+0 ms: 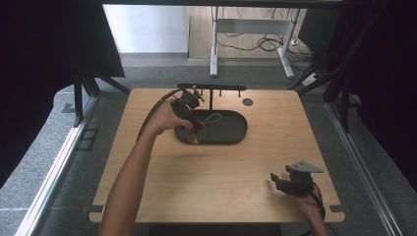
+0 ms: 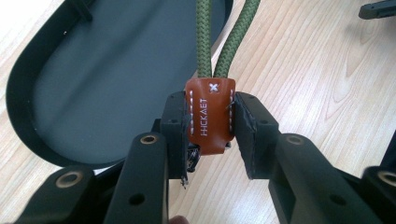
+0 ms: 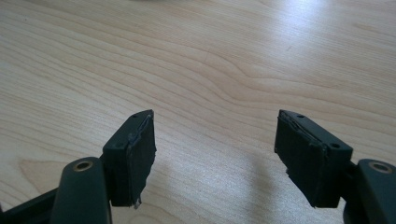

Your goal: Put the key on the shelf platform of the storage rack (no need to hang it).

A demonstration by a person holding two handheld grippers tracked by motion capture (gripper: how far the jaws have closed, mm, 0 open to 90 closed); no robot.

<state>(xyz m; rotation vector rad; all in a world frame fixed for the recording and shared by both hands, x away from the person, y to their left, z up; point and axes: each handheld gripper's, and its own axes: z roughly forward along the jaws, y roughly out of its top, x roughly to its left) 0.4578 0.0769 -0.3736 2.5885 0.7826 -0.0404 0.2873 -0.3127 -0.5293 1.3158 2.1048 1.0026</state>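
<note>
Currently you are in the carrying step: your left gripper (image 2: 210,122) pinches the brown leather tab (image 2: 210,116) of a key strap, both pads pressed against the tab's sides. Two strands of green cord (image 2: 223,42) run up out of the tab. In the high view the left gripper (image 1: 195,132) sits over the left end of the black oval tray (image 1: 238,129), which lies near the far edge of the table (image 1: 216,182); the cord's loop (image 1: 212,118) shows above the tray floor. A black rack (image 1: 211,88) with small pegs stands just behind the tray.

Your right gripper (image 3: 215,154) rests near the right front corner of the table, jaws spread wide with nothing between them.

Judged from this, the strap is gripped but not yet placed. The next move likely calls for a steady lift, keeping the pinch firm so the tab does not slip, and keeping the loop clear of the tray rim.
</note>
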